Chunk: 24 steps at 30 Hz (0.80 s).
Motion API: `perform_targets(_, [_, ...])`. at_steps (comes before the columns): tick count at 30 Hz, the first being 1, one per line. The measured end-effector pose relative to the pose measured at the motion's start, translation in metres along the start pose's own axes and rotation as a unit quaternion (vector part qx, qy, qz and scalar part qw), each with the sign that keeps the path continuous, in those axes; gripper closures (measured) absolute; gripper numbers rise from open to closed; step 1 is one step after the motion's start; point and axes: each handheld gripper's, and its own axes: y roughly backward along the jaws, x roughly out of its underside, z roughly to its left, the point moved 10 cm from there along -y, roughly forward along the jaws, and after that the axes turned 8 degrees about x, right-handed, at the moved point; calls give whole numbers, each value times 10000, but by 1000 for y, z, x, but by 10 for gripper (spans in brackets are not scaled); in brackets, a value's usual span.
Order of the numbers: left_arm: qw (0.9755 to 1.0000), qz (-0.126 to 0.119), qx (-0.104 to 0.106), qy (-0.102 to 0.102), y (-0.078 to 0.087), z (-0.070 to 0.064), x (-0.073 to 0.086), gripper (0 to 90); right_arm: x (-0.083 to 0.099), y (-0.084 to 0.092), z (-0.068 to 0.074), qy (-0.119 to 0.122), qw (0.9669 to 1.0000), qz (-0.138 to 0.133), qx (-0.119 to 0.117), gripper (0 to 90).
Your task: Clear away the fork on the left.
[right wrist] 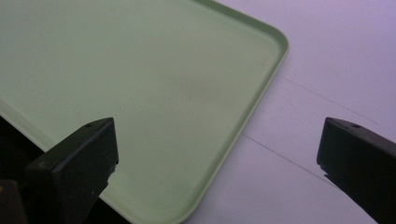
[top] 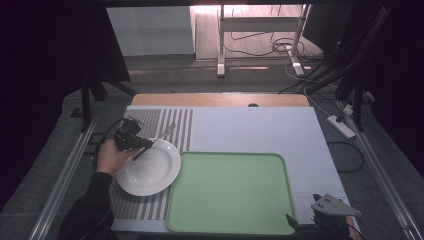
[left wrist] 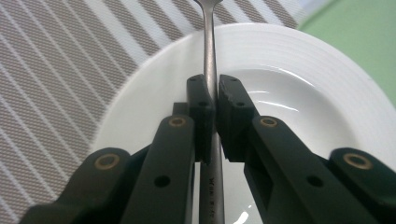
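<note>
Now the left gripper point(left wrist: 213, 100) has its two black jaws pinched tight on the thin handle of a silver metal fork point(left wrist: 208, 51), which hangs just above the round white ceramic plate point(left wrist: 303, 74) with its head stretching out past the far rim over the grey-and-white striped placemat point(left wrist: 56, 79). In the high view the left gripper point(top: 141, 148) hovers over the plate's point(top: 160, 172) left edge.

The risk, I'd say, is that narrow handle: the pads grip only a short stretch of it, so the fork could swivel or slip free and clatter onto the plate. Coming down too low could also knock the plate's rim and nudge it on the placemat point(top: 145, 207).

Just to the right, touching or nearly touching the plate, lies the flat pale-green plastic tray point(top: 230, 192), empty. The right gripper point(right wrist: 217, 154) waits with jaws spread wide and nothing between them, over the tray's point(right wrist: 140, 93) near right corner, well apart from the action on the light blue tabletop point(top: 260, 130).
</note>
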Motion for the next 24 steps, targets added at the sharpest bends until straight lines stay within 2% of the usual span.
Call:
perform_targets(6, [9999,-90,71,-88,-1,-27,5,838,0,0,1,22,10000,-5,0,0])
perform_targets(9, [9998,-136,114,-120,-1,-35,6,839,0,1,1,36,10000,9,-6,0])
perform_targets(11, [9997,-146,16,-182,-1,-40,8,838,0,1,1,39,10000,7,-7,0])
perform_targets(13, [9996,-122,33,-244,-2,-48,10,838,0,0,1,49,10000,2,-2,0])
perform_targets(17, [9994,-191,92,-266,-3,-68,17,838,0,0,1,61,10000,-1,-2,0])
perform_targets(24, [9992,-247,188,-259,-5,-89,27,838,0,0,2,70,10000,-3,-3,0])
